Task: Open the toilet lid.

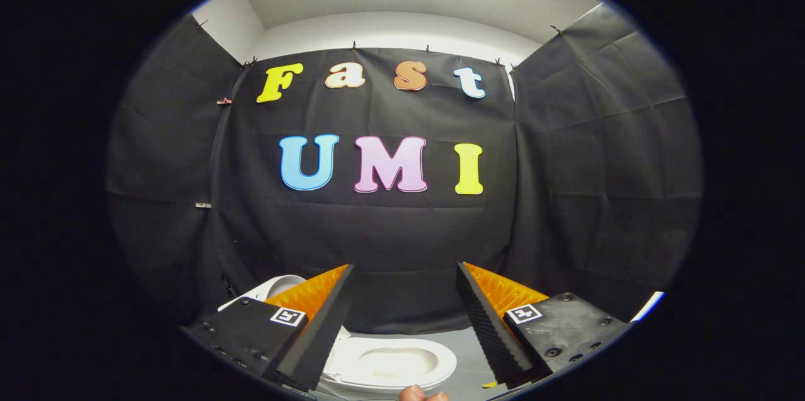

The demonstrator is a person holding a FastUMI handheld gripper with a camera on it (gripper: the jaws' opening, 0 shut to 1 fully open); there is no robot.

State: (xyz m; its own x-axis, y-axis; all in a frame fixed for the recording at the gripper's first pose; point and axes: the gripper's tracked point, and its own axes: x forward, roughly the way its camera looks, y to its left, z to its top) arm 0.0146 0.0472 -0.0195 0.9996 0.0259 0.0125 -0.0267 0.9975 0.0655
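A white toilet (390,364) sits low between my two fingers, far below them. Its oval seat ring (440,360) lies flat and the pale inside of the bowl shows through it. A white curved piece, which looks like the lid (281,286), stands up off the seat at the toilet's left end, mostly hidden behind my left finger (327,319). My gripper (405,268) is open wide, held above the toilet and pointing at the cloth wall. Nothing is between the fingers.
Black cloth walls (390,231) close the booth behind and on both sides of the toilet. Grey floor (466,351) lies right of the bowl. A person's fingertip (420,393) pokes in just below the seat. A white edge (648,307) shows beyond my right finger.
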